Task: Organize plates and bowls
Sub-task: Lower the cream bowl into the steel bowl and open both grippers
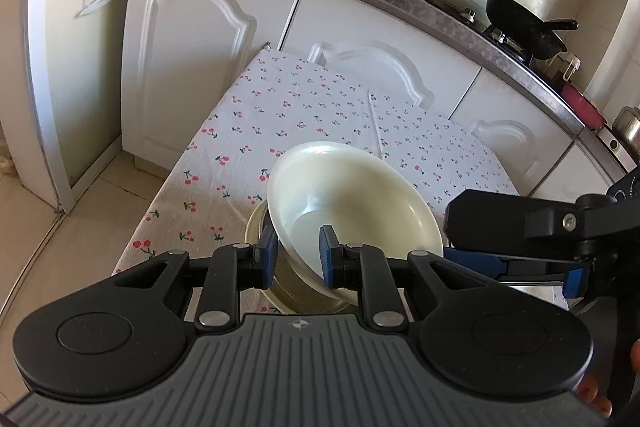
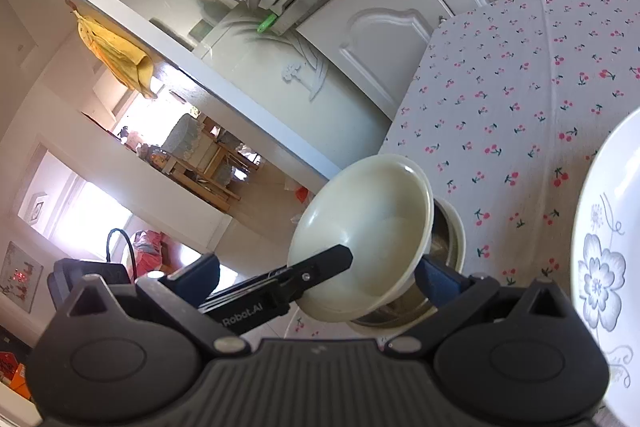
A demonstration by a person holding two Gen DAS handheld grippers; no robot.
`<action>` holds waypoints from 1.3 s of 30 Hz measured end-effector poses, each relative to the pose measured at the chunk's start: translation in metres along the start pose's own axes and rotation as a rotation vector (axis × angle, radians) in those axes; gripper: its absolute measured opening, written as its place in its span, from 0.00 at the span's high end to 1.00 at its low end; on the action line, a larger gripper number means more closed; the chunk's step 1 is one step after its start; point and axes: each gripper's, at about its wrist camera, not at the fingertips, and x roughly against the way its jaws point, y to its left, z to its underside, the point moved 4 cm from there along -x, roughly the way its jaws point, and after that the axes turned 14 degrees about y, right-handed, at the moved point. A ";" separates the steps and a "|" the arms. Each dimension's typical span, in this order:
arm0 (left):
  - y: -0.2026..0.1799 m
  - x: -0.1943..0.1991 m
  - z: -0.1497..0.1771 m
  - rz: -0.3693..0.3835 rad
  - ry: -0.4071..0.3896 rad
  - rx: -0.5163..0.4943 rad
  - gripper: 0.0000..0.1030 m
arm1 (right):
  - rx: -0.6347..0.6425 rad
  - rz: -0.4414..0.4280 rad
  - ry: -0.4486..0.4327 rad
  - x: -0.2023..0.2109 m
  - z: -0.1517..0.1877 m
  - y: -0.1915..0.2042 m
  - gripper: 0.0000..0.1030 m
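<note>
Left gripper (image 1: 298, 253): jaws clamped on the rim of the tilted cream plastic bowl (image 1: 360, 195), directly above a steel-lined bowl (image 2: 446, 247) on the cherry-print desk (image 1: 280, 107). Right gripper (image 2: 316, 279): jaws wide apart, holding nothing.

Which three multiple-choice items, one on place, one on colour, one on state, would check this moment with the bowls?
1. Where is the metal bowl?
A. On the stove
B. On the cherry-print tablecloth, under the tilted cream bowl
C. On the floor

2. What colour is the flower on the plate at the right edge of the right wrist view?
A. Blue-grey
B. Red
C. Green

3. How does the left gripper stand?
A. Wide open, clear of everything
B. Shut on a spoon
C. Jaws closed on the cream bowl's rim

Answers: 1 B, the metal bowl sits on the cloth just beneath the cream bowl. 2 A, the petals are blue-grey on white. 3 C, the pads pinch the rim and the bowl hangs tilted.
</note>
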 end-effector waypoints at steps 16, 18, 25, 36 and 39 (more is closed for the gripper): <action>0.001 0.003 0.005 -0.014 -0.014 0.013 0.47 | -0.007 0.010 0.005 0.007 0.003 -0.004 0.00; 0.002 0.005 0.007 -0.021 -0.029 0.005 0.41 | -0.006 0.019 -0.009 0.012 0.003 -0.004 0.00; 0.004 0.015 0.013 -0.012 -0.044 0.016 0.16 | 0.023 0.048 -0.091 0.034 0.004 -0.001 0.00; -0.005 0.043 0.032 -0.053 -0.108 -0.005 0.00 | 0.157 0.110 -0.312 0.064 0.025 0.013 0.00; -0.008 0.054 0.038 -0.061 -0.158 0.008 0.00 | 0.180 0.117 -0.324 0.065 0.035 0.015 0.00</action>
